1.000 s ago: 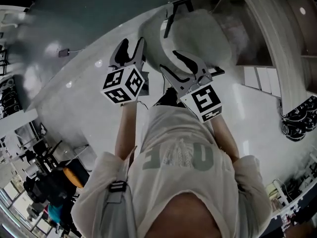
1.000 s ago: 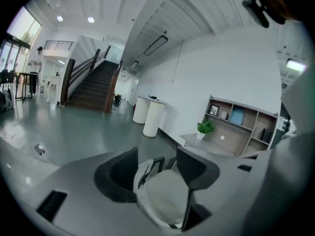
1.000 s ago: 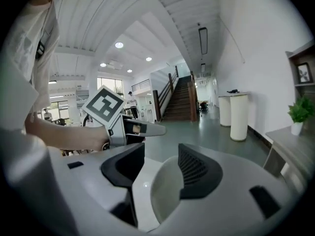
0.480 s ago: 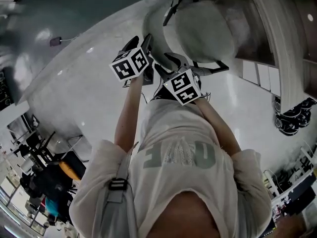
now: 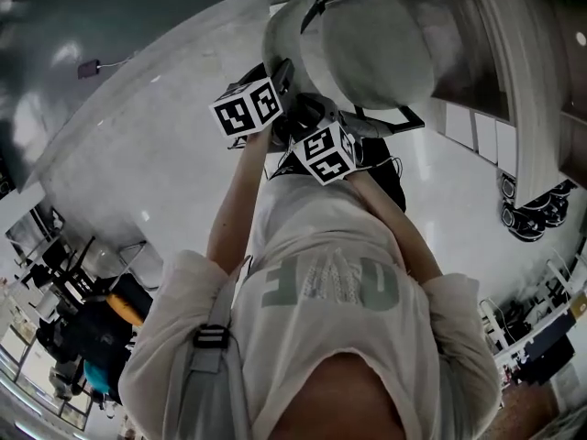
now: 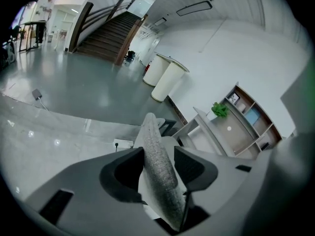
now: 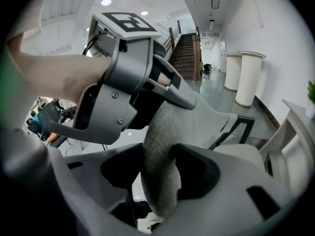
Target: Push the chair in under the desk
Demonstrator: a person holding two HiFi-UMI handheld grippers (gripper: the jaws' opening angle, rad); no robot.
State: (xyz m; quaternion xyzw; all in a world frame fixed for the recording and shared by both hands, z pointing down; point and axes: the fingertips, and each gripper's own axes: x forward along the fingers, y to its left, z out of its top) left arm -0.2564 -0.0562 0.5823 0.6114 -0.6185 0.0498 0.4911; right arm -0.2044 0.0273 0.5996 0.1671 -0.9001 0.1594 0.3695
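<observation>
The grey fabric chair has its seat (image 5: 376, 49) turned toward the white desk (image 5: 503, 71) at the upper right. Its backrest (image 5: 286, 35) faces me. My left gripper (image 5: 282, 79) sits on the backrest's top edge (image 6: 153, 132). Its jaws are closing, with the padded edge between the left gripper's (image 6: 158, 156) pads and touching both. My right gripper (image 5: 310, 113) is beside it on the same edge. In the right gripper view the backrest (image 7: 197, 124) fills the gap of the right gripper (image 7: 160, 168), pressed by both pads. The left gripper (image 7: 129, 77) shows just ahead there.
A power block with a cable (image 5: 89, 67) lies on the glossy floor to the left. Black wheeled gear (image 5: 525, 216) stands at the right. Cluttered equipment (image 5: 78, 328) fills the lower left. Two white round columns (image 6: 166, 76), a staircase (image 6: 106, 31) and a wall shelf (image 6: 248, 119) lie beyond the chair.
Both grippers have moved forward and closer together onto the top edge of the backrest. The chair and desk now sit nearer the top of the head view.
</observation>
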